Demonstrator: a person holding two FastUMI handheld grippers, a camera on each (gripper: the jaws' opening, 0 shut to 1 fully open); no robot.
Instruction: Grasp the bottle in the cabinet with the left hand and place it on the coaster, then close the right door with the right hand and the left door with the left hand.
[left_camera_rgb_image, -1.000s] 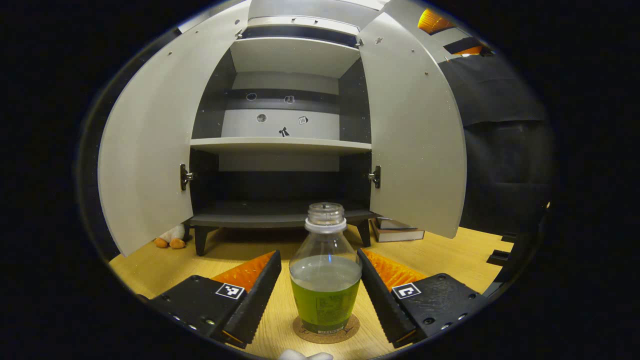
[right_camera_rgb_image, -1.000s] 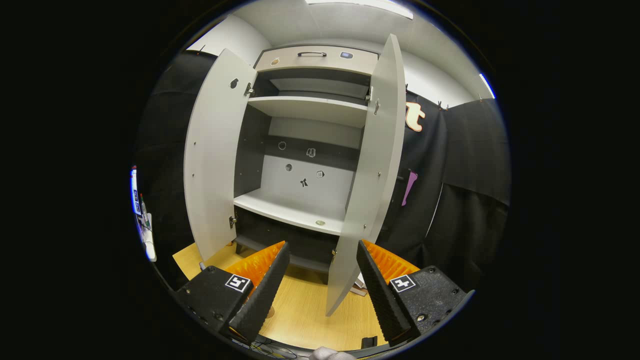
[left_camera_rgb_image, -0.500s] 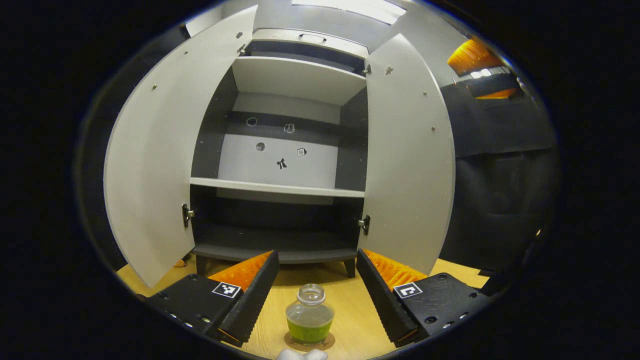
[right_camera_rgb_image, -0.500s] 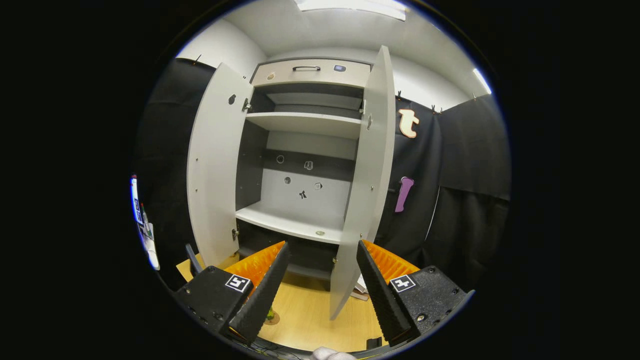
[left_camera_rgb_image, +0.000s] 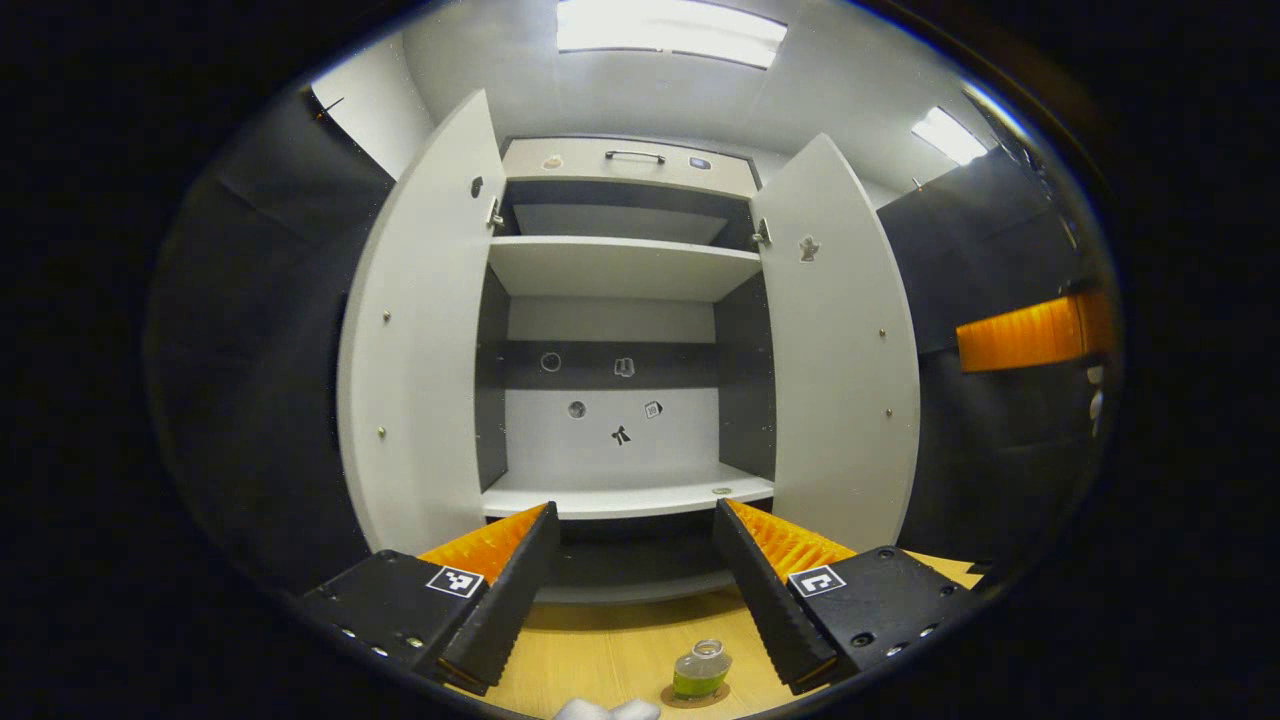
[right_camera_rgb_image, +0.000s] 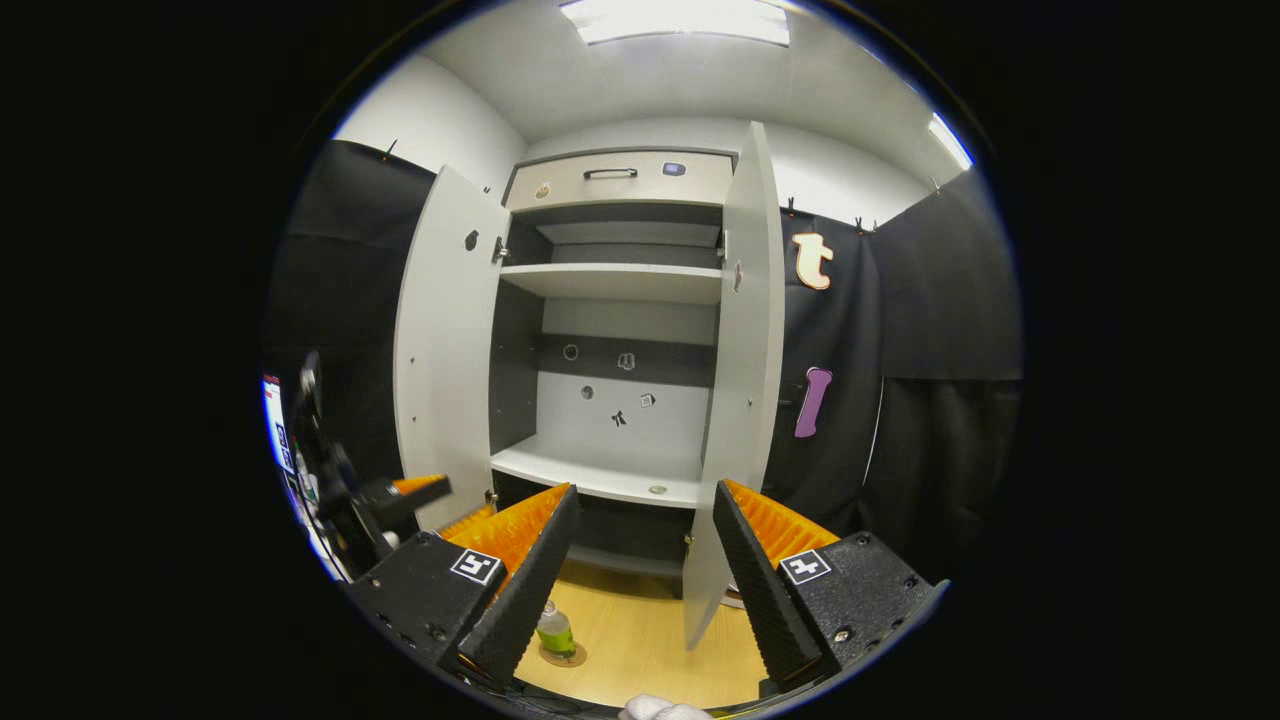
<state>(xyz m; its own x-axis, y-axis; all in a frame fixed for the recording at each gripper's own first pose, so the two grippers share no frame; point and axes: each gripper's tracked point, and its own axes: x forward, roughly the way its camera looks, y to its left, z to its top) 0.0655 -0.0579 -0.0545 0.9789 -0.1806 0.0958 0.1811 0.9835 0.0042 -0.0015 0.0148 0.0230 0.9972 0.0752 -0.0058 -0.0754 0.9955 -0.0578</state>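
Note:
A clear bottle (left_camera_rgb_image: 700, 672) with green liquid stands upright on a round coaster (left_camera_rgb_image: 690, 696) on the wooden table, low between my left gripper's (left_camera_rgb_image: 632, 590) open fingers and well away from them. The grey cabinet (left_camera_rgb_image: 625, 270) has its left door (left_camera_rgb_image: 425, 330) and right door (left_camera_rgb_image: 845, 360) swung wide. In the right gripper view the bottle (right_camera_rgb_image: 554, 632) and coaster (right_camera_rgb_image: 566, 656) sit at lower left. My right gripper (right_camera_rgb_image: 640, 590) is open and empty, facing the right door (right_camera_rgb_image: 745, 400), which I see nearly edge-on, with the left door (right_camera_rgb_image: 440, 350) beside it.
The cabinet's middle shelf (left_camera_rgb_image: 630, 495) carries one small round object. A drawer with a handle (right_camera_rgb_image: 610, 175) tops the cabinet. The other gripper (right_camera_rgb_image: 400, 495) hangs at the left of the right gripper view. Black cloth walls flank the cabinet.
My left gripper has let go of the bottle, pulling back and up from it, so it looks much smaller. The right gripper has backed off slightly. The left gripper has entered the right gripper view.

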